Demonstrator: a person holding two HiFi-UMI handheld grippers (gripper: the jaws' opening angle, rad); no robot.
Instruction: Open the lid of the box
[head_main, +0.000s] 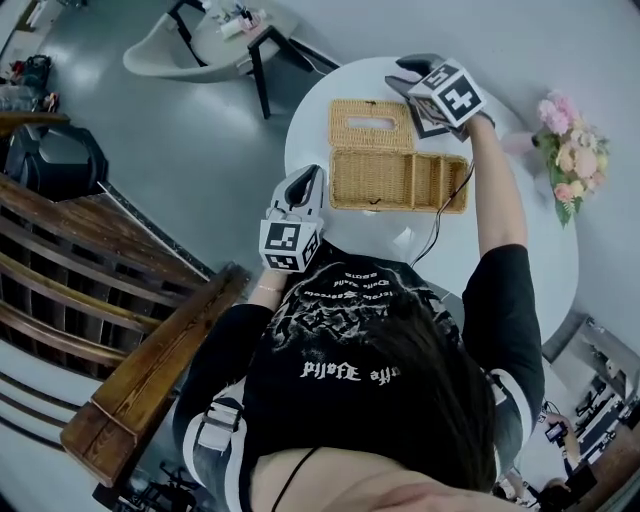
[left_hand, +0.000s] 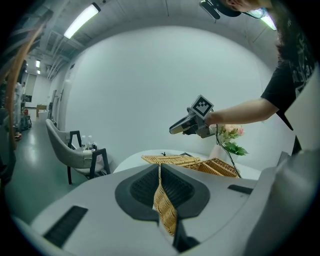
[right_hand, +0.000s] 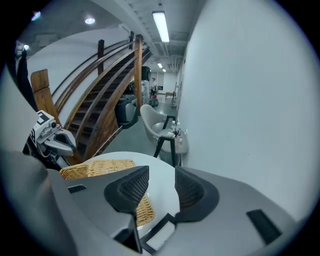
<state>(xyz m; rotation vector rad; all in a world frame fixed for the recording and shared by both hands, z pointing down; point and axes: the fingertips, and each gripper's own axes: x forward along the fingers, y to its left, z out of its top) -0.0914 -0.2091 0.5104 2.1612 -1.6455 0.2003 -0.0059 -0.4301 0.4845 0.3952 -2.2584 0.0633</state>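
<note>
The rectangular woven wicker box (head_main: 398, 181) sits mid-way on the round white counter (head_main: 520, 250), its long axis running left to right across the person. Its slotted wicker lid (head_main: 371, 123) already lies flat on the far side. The left hand-held gripper (left_hand: 160, 172) is clamped on the box's left end wall. The right hand-held gripper (right_hand: 157, 187) hovers above the lid's far right corner, jaws apart and empty.

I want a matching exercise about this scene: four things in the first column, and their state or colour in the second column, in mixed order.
1 left hand-held gripper
2 right hand-held gripper
3 lid
4 flowers

a pink
b open, empty
c shut on the wall of the box
d lying flat on the table

Pairs: 1-c, 2-b, 3-d, 4-a.
</note>
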